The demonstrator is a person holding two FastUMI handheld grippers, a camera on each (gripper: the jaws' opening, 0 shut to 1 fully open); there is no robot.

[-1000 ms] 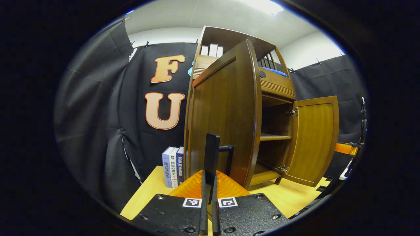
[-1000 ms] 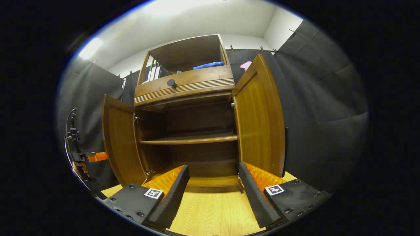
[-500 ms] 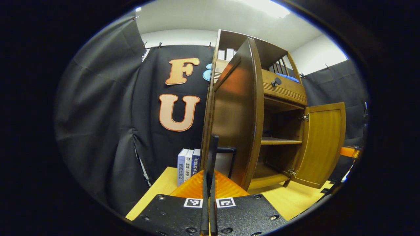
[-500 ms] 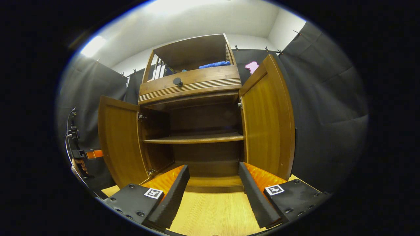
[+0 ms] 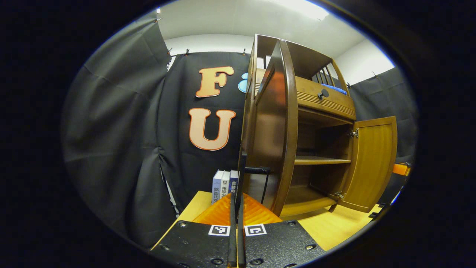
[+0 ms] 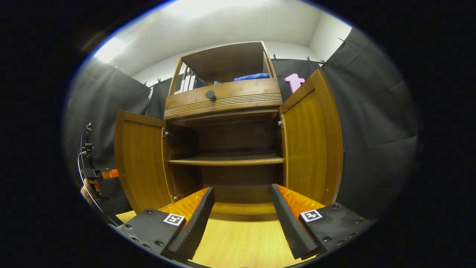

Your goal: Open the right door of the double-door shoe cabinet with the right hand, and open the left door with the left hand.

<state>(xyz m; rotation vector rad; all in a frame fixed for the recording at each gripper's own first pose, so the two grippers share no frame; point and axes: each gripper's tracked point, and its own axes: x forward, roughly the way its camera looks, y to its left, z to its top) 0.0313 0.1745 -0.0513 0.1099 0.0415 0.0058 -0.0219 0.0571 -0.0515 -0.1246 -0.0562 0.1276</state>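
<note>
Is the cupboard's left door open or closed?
Open. The left door is swung outward, showing the bare inner shelf.

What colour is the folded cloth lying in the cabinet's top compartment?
Blue. The cloth shows best in the right gripper view.

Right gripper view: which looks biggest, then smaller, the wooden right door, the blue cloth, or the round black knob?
1. Wooden right door
2. Blue cloth
3. Round black knob

The door is also nearest, which adds to it.

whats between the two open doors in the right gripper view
The cabinet's open interior: one bare shelf between the left door and right door.
</note>
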